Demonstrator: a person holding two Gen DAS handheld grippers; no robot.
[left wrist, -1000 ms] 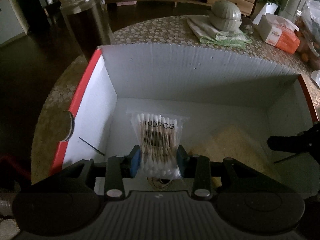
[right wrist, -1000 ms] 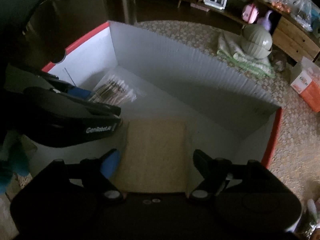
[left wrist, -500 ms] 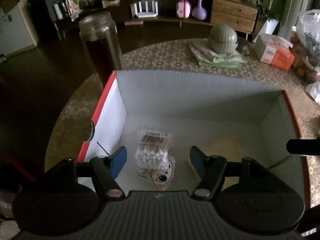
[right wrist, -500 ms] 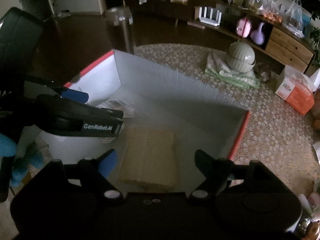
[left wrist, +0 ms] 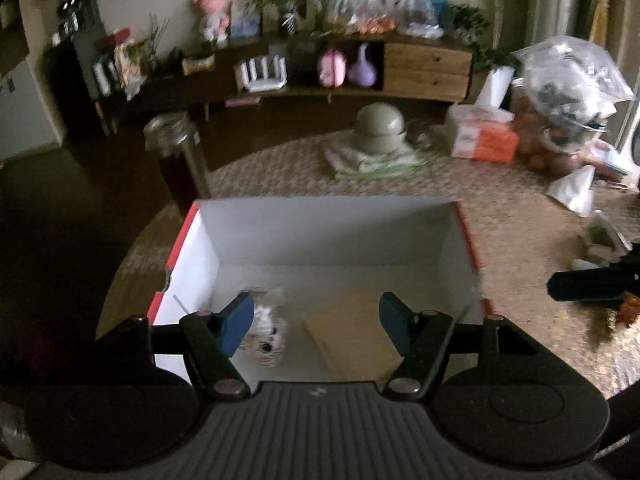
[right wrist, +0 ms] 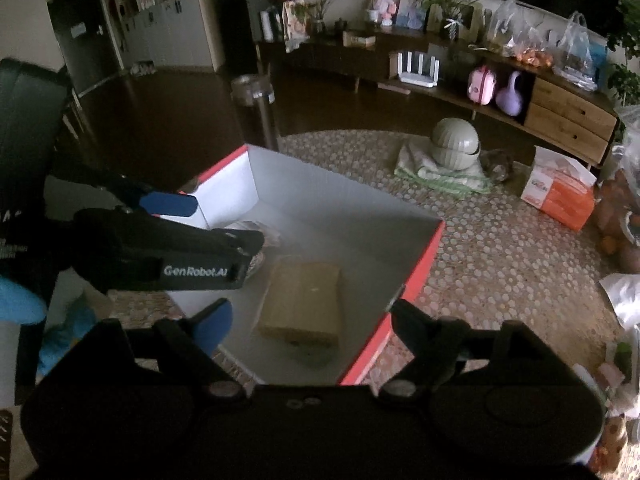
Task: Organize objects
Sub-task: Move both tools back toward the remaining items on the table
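Box [left wrist: 320,236] is seen holding a swab packet [left wrist: 266,320] at 7 o'clock and a tan pad [left wrist: 352,332] centrally. Left claw [left wrist: 316,320] and right claw [right wrist: 310,320] are spread wide, empty. Items at 3 o'clock on the surface [right wrist: 500,264] are judged unsorted.

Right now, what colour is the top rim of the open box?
Red, over white inner walls; the box rim shows best in the right wrist view.

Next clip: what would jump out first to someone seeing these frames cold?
The red-edged white box at the table's near edge dominates both views. Inside lie a tan cardboard packet on the right and a bag of cotton swabs at the left. Both the left claw and the right claw hang open above it, empty.
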